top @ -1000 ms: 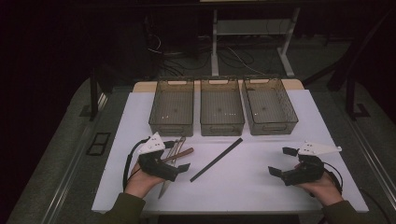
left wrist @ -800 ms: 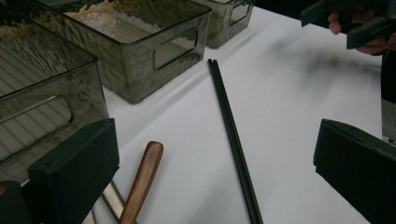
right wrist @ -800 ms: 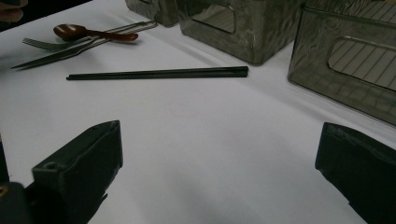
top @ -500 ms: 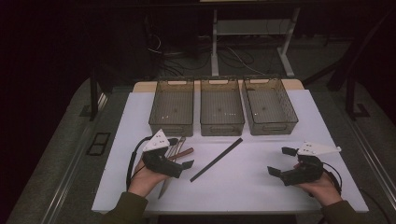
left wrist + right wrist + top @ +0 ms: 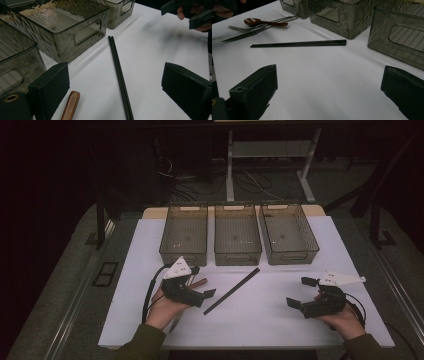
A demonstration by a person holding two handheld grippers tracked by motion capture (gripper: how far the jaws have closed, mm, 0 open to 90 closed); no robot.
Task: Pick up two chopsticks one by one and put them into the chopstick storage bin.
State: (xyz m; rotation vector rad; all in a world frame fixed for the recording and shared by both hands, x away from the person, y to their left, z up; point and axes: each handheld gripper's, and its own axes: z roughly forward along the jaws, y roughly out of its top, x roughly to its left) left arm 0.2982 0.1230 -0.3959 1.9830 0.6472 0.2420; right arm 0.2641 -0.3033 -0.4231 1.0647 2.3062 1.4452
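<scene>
left gripper (image 5: 115, 87) jaws wide, empty, over black chopsticks (image 5: 119, 75) at frame centre; pair thin, stiff, light, probably slippery; pinch both mid-length. right gripper (image 5: 329, 92) wide open, empty.

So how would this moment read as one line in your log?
left gripper: open, near chopsticks | right gripper: open, empty | bins: empty

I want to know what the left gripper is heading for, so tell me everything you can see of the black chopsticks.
The black chopsticks are a pair of thin, straight, dark sticks, plain and matt, lying flat and pressed side by side on the white table. They run diagonally, from near the middle bin toward the person. In the left gripper view they lie between the open jaws of the left gripper, untouched. A brown wooden handle lies apart beside them. Nothing rests on them.
</scene>
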